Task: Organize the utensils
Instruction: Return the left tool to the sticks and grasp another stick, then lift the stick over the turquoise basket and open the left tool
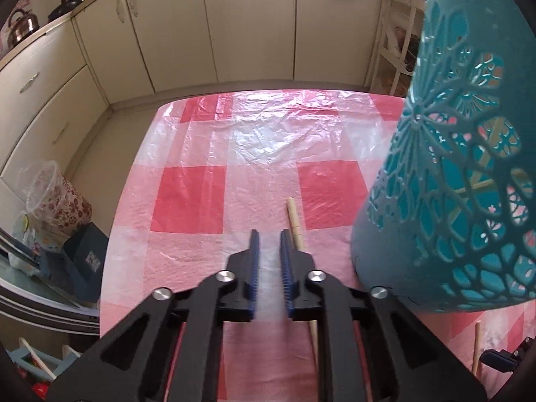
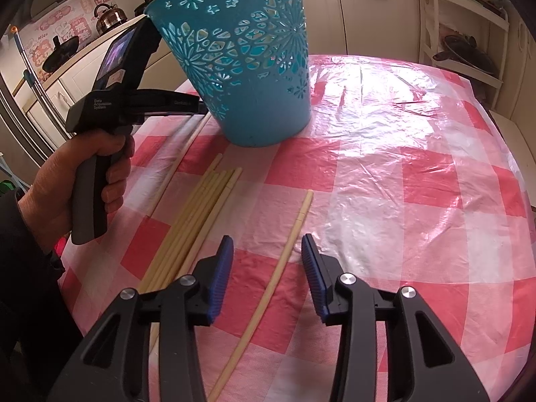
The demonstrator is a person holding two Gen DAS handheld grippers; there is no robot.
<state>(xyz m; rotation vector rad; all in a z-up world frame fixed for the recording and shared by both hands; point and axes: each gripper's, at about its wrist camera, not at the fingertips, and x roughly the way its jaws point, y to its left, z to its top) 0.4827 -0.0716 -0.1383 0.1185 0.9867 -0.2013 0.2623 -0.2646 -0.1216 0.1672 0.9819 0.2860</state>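
A teal cut-out basket (image 1: 469,167) (image 2: 248,67) stands on the red-checked table, and a chopstick shows through its holes. My left gripper (image 1: 269,234) is just left of the basket, shut with nothing between its pads. One pale chopstick (image 1: 294,214) lies on the cloth beside its right finger. My right gripper (image 2: 268,239) hovers open over a single chopstick (image 2: 288,238) that lies between its fingers, untouched. A bundle of several chopsticks (image 2: 194,221) lies to its left. Another chopstick (image 2: 181,164) lies by the basket's foot. A hand (image 2: 83,174) holds the left gripper's handle; the basket hides its fingers.
The plastic-covered tablecloth (image 2: 402,167) runs to the table's far and right edges. Cream cabinets (image 1: 234,33) line the far wall and a white rack (image 2: 469,33) stands at the back right. A patterned bin (image 1: 57,201) sits on the floor to the left.
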